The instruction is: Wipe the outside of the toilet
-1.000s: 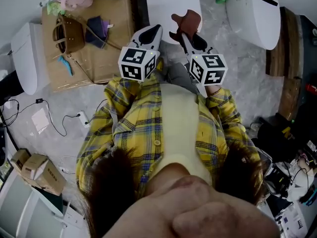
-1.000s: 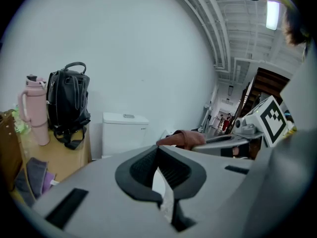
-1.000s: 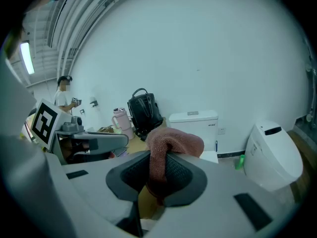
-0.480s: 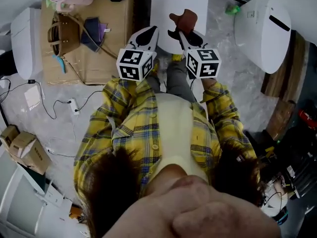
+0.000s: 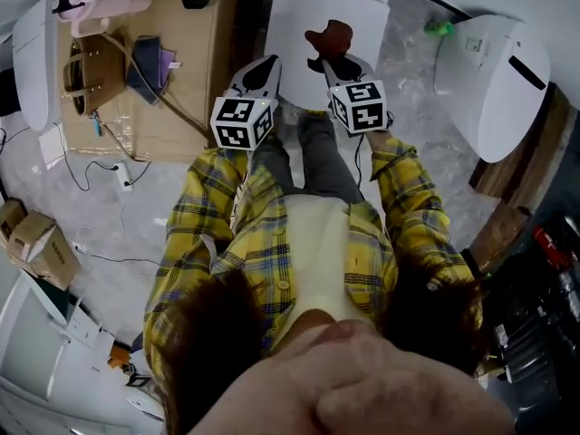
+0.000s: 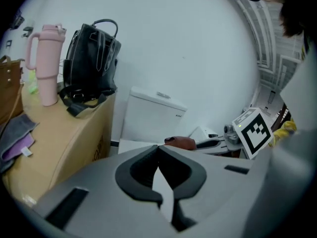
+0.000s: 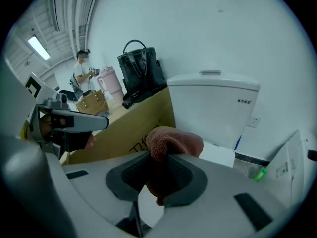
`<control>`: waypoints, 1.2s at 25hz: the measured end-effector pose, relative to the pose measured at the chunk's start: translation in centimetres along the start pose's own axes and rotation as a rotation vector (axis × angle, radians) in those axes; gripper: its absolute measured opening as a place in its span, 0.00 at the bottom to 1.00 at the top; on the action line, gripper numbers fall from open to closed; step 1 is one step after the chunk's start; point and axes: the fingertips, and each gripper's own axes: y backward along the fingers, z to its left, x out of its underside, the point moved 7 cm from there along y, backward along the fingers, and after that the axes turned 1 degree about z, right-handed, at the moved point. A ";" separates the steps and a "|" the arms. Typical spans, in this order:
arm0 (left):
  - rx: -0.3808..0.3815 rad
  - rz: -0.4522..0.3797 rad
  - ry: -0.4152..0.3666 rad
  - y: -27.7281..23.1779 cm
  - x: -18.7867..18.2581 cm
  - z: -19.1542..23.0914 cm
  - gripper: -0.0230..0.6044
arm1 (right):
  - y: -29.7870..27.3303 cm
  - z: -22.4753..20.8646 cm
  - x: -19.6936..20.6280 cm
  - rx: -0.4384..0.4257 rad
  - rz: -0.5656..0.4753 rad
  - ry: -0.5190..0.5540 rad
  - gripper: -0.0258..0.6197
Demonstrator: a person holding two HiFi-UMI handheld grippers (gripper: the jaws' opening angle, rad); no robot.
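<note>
White toilet (image 5: 299,16) sits straight ahead, and no cloth contact is evident, so wiping looks unstarted. Right gripper (image 7: 159,160) is clamped on a brown cloth (image 7: 173,140). Left gripper (image 6: 158,150) is closed and empty. Gripper views show the tank front. Head view shows only the top, with a cardboard box (image 5: 199,80) to its left.
</note>
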 end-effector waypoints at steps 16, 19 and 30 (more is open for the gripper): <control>-0.120 0.061 0.011 -4.3 2.6 3.4 0.05 | -13.8 -3.2 -0.7 -0.078 0.089 0.118 0.17; -0.124 0.073 0.005 -5.1 2.6 4.0 0.05 | -15.8 -3.1 -1.6 -0.080 0.091 0.140 0.17; -0.154 0.093 0.012 -6.2 3.9 5.4 0.05 | -22.1 -2.6 -2.0 -0.109 0.182 0.219 0.17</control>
